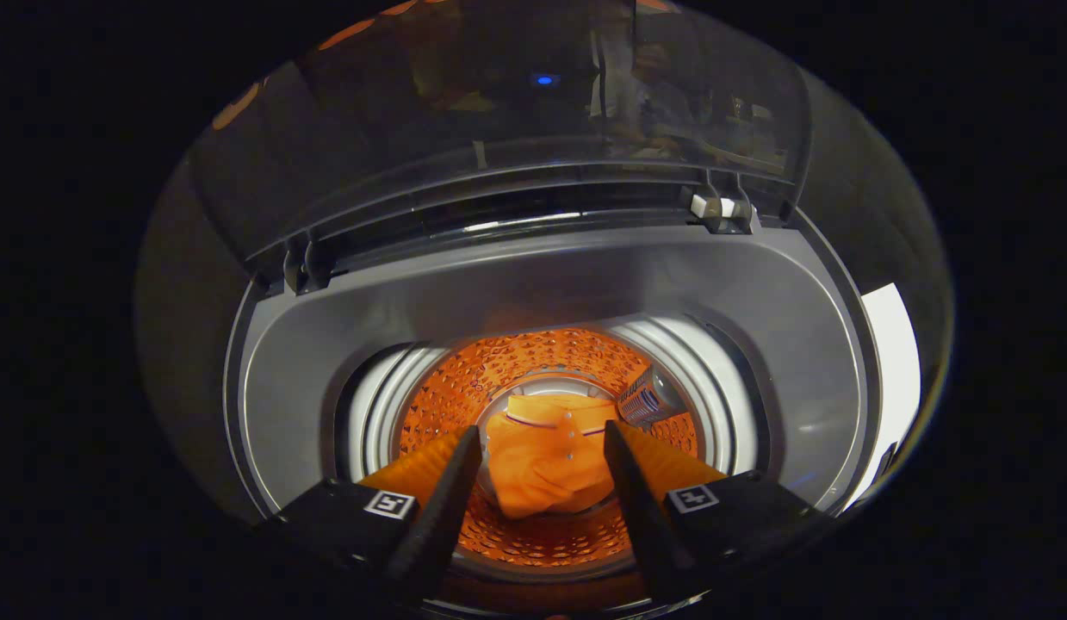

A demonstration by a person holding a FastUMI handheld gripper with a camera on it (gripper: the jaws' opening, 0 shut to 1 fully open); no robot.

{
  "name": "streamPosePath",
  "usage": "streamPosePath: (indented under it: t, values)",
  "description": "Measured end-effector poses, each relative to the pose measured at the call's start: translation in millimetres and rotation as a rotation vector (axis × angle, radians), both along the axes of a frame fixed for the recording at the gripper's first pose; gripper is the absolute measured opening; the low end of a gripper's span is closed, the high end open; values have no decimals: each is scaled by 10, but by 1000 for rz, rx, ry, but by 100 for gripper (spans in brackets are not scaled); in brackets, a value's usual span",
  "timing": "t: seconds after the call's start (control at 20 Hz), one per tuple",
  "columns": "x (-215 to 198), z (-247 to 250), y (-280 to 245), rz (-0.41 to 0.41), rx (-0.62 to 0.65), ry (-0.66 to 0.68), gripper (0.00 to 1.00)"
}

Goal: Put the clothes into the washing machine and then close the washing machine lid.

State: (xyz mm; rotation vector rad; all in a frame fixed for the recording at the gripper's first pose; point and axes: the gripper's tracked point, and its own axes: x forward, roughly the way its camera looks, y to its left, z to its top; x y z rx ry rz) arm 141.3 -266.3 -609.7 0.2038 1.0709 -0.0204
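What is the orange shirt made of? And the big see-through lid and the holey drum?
The orange buttoned shirt, lying in the drum beyond the open hand-held gripper, looks like soft woven cloth: it creases. The raised transparent lid seems glossy plastic or glass, showing reflections. The perforated drum looks like shiny metal, tinted orange.

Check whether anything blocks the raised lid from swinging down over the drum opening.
Nothing visible blocks it: the orange garment lies down in the perforated drum, below the rim. The open fingers hang over the opening beneath the transparent lid.

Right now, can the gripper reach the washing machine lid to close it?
Probably yes. The gripper is open and holds nothing; the orange garment lies in the drum below. The lid stands raised beyond the fingers, with nothing between.
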Motion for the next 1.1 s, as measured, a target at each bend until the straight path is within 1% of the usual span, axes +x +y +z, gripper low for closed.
streamPosePath:
  t: [0.1, 0.3, 0.45, 0.8, 0.95, 1.1]
  values:
    - [-10, 68, 4, -4, 6, -21, 98]
    - [-61, 240, -16, -4, 9, -57, 98]
    - [-47, 490, -57, -9, 12, -108, 98]
    - [29, 1312, -151, -1, -16, -236, 98]
    - [116, 1594, -217, 8, -42, -288, 97]
    - [269, 1907, -187, 2, -25, -355, 98]
